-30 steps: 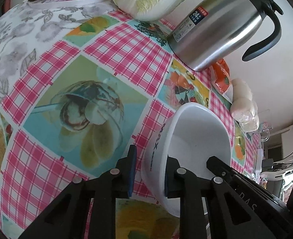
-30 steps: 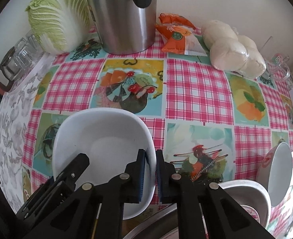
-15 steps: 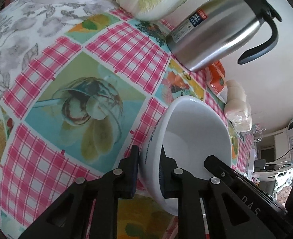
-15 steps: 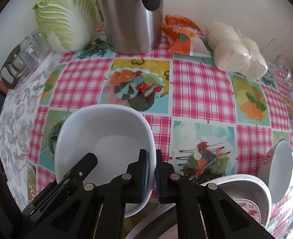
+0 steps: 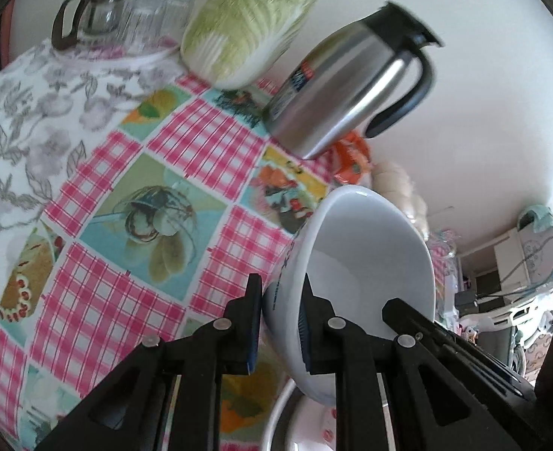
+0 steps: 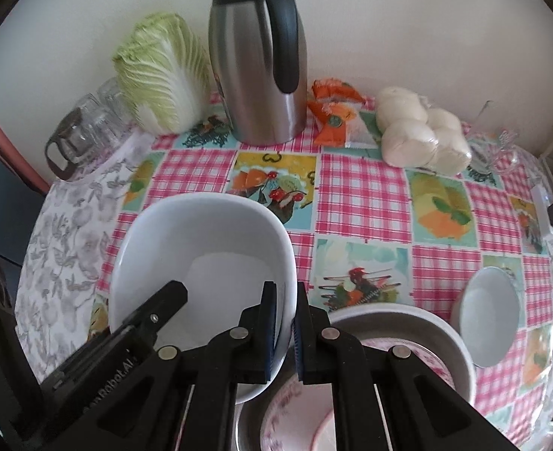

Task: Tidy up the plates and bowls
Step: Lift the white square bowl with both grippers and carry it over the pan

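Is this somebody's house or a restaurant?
Most likely a home dining table: a patchwork picture tablecloth, a napa cabbage beside a steel thermos jug, and bagged buns by the wall.

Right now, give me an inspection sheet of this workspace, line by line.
Surface: table under a pink checked cloth with food pictures.
Job's things: large white bowl gripped on two sides of its rim; small white bowl alone at right; metal basin holding a floral plate.
Clutter: steel thermos jug, napa cabbage, glass jug and glasses, orange snack packets, bagged white buns.
Grippers: left tongs shut on the bowl's rim; right tongs shut on the opposite rim.
Cables: wires by distant furniture.
Surroundings: plain white wall.
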